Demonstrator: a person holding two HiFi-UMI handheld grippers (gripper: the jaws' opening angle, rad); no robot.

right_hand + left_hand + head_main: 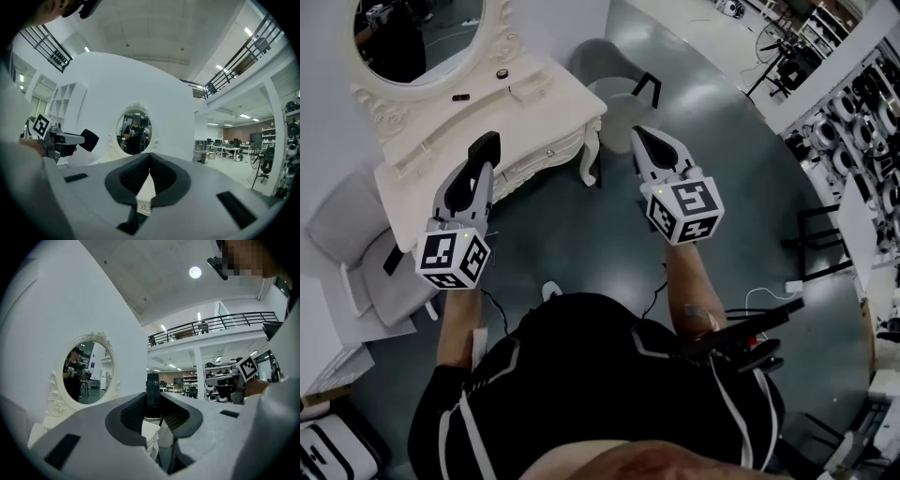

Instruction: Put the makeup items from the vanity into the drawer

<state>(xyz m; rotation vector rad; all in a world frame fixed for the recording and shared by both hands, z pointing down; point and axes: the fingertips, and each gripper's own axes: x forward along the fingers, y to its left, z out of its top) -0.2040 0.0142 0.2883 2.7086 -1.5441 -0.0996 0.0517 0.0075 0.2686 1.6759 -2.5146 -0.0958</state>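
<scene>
The white vanity (558,105) with its oval mirror (417,37) stands ahead at the upper left. On its top lie a small round item (502,73), a flat black item (460,97) and a white item (525,91). The drawer front (546,156) below looks closed. My left gripper (483,148) hovers over the vanity's front edge, shut on a flat black makeup item (152,394), which also shows as a dark block (90,139) in the right gripper view. My right gripper (643,134) hangs over the floor right of the vanity, its jaws (150,157) shut with nothing between them.
A grey chair (614,80) stands just right of the vanity, close to my right gripper. Another grey chair (356,253) sits at the left. Shelving with equipment (862,122) lines the right side. Cables (750,300) run on the floor near the person.
</scene>
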